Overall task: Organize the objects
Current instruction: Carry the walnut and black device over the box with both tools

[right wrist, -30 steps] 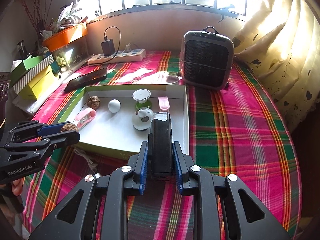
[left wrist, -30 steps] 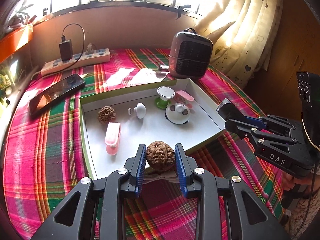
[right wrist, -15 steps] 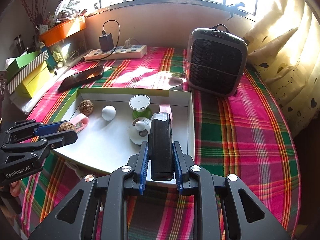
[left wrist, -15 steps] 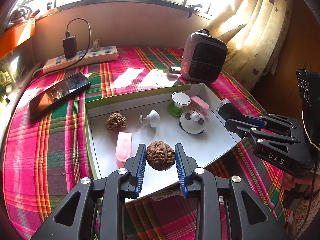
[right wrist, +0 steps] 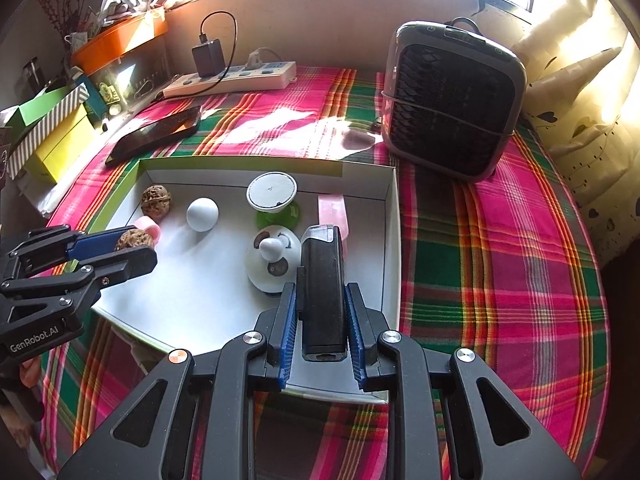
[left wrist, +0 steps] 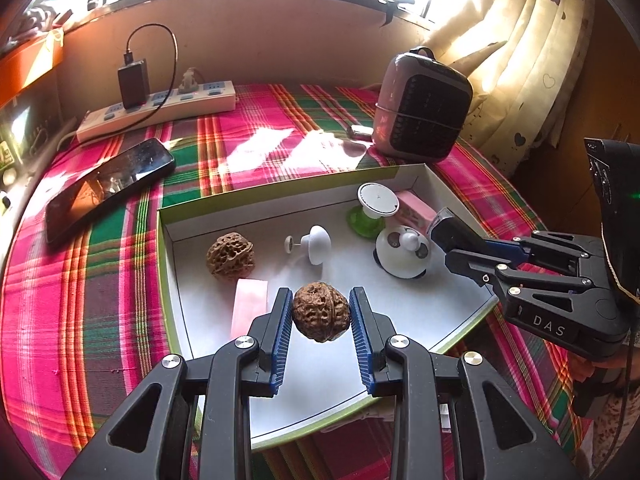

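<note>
Two-gripper sorting over a shallow white tray [left wrist: 448, 196] set on a plaid tablecloth [left wrist: 100, 280]. My left gripper [left wrist: 321, 314] is clenched on a walnut [left wrist: 320, 312], pinched across its widest part between the blue pads — a grip that, I judge, keeps the round shell from rolling out. It hangs above the tray's near-left area, close to a pink clip [left wrist: 250, 308] and to a second walnut [left wrist: 231, 255] already lying in the tray; I take that pairing as the reason for the approach. My right gripper [right wrist: 321, 322] is closed on a black rectangular device [right wrist: 322, 292] held lengthwise along the fingers, above the tray's right side, just beside the panda-faced white dome [right wrist: 272, 260]. Also in the tray: a white knob [left wrist: 312, 240] and a white disc on a green base [left wrist: 376, 200]. Neither held object is down yet. A phone [left wrist: 108, 184] and a small heater [left wrist: 424, 104] stand outside the tray.
</note>
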Demonstrator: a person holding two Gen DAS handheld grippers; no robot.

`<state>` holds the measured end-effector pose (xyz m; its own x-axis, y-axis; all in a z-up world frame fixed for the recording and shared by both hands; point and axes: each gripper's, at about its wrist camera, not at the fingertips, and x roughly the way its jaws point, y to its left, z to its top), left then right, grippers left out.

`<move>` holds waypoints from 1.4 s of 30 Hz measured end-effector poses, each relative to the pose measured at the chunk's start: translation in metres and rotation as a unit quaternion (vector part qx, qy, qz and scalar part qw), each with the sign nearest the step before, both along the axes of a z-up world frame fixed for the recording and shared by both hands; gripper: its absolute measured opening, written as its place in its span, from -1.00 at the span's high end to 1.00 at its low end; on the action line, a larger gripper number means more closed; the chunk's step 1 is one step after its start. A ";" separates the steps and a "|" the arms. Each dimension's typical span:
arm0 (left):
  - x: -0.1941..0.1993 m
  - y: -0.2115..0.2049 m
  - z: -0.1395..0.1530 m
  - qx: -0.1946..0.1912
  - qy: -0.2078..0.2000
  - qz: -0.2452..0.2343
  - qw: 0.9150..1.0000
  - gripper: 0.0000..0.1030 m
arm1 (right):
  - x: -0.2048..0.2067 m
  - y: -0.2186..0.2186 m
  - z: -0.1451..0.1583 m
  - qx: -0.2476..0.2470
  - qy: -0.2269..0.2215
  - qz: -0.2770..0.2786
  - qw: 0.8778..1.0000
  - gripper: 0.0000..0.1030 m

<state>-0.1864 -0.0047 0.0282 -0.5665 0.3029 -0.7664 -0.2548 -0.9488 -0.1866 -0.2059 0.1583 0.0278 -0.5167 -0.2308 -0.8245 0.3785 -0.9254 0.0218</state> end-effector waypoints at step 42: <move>-0.025 0.008 -0.012 -0.044 0.011 0.011 0.999 0.47 | -0.013 -0.015 -0.013 0.041 0.020 -0.007 0.999 0.53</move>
<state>-0.2112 0.0037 0.0161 -0.5888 0.2211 -0.7774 -0.2360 -0.9670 -0.0963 -0.2191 0.1435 0.0152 -0.5516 -0.1557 -0.8194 0.3654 -0.9282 -0.0696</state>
